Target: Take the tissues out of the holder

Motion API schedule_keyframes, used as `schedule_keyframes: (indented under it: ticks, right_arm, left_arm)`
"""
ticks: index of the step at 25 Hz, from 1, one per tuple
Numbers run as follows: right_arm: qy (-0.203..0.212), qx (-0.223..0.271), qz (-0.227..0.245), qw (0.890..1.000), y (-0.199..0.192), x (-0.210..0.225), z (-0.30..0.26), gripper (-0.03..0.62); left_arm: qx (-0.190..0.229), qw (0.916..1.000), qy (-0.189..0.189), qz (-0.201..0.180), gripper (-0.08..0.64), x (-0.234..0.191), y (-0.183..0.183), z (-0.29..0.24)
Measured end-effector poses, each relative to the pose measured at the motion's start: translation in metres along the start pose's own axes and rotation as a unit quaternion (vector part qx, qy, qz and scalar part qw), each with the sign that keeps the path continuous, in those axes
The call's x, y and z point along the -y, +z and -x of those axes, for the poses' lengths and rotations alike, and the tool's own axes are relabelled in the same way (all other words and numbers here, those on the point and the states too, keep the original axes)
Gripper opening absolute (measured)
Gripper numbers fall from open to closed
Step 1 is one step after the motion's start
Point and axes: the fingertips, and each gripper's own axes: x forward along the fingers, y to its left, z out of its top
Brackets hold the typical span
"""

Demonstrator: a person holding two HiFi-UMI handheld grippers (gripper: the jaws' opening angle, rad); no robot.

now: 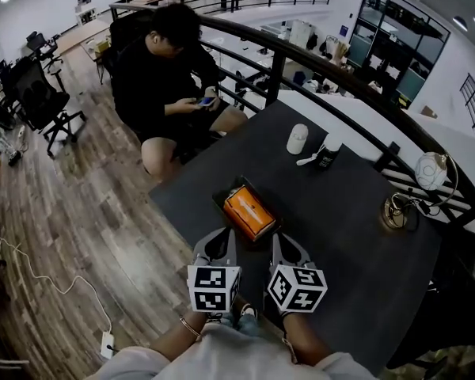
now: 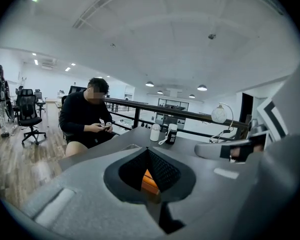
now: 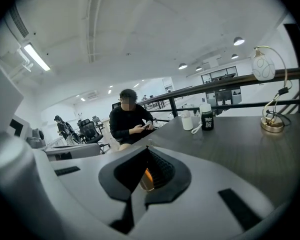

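"Two hand-held grippers: how are we holding them?"

"We are holding the left hand-held gripper [image 1: 224,237] with its jaws pressed together on nothing, and the right hand-held gripper [image 1: 279,241] closed and empty too."

"Where are we seeing the tissues?"

"We are seeing the orange tissue pack [image 1: 249,210] lying in its black holder [image 1: 220,190] on the tabletop [image 1: 348,212], just ahead of both pairs of jaw tips and between them."

"And farther ahead?"

"We are seeing a white cup [image 1: 298,138] and a dark bottle [image 1: 328,155] side by side well beyond the holder, a globe lamp [image 1: 431,170] off to the right, and a seated person [image 1: 162,77] past the tabletop's far-left edge."
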Motion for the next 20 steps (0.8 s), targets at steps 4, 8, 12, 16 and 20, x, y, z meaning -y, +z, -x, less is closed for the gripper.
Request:
schedule_keyframes:
  ticks: [4, 8, 12, 16, 20]
  right_arm:
    - [0.023, -0.021, 0.009, 0.999, -0.007, -0.007, -0.019, 0.008]
    - [0.054, -0.041, 0.007, 0.998, -0.014, -0.014, -0.037, 0.014]
    - [0.072, -0.066, 0.028, 0.995, -0.021, -0.021, -0.055, 0.120]
    - [0.091, -0.092, 0.052, 0.990, -0.028, -0.024, -0.072, 0.162]
    - [0.106, -0.123, 0.087, 0.983, -0.032, -0.022, -0.090, 0.224]
  left_arm:
    - [-0.004, 0.9999, 0.014, 0.003, -0.012, -0.012, -0.003, -0.002]
    - [-0.007, 0.9997, 0.022, 0.011, -0.012, -0.021, -0.005, -0.002]
    - [-0.015, 0.9992, 0.032, 0.020, -0.012, -0.031, -0.012, -0.001]
    - [-0.018, 0.9990, 0.034, 0.023, -0.012, -0.038, -0.016, -0.004]
    - [-0.012, 0.9995, 0.024, 0.015, -0.012, -0.037, -0.011, -0.012]
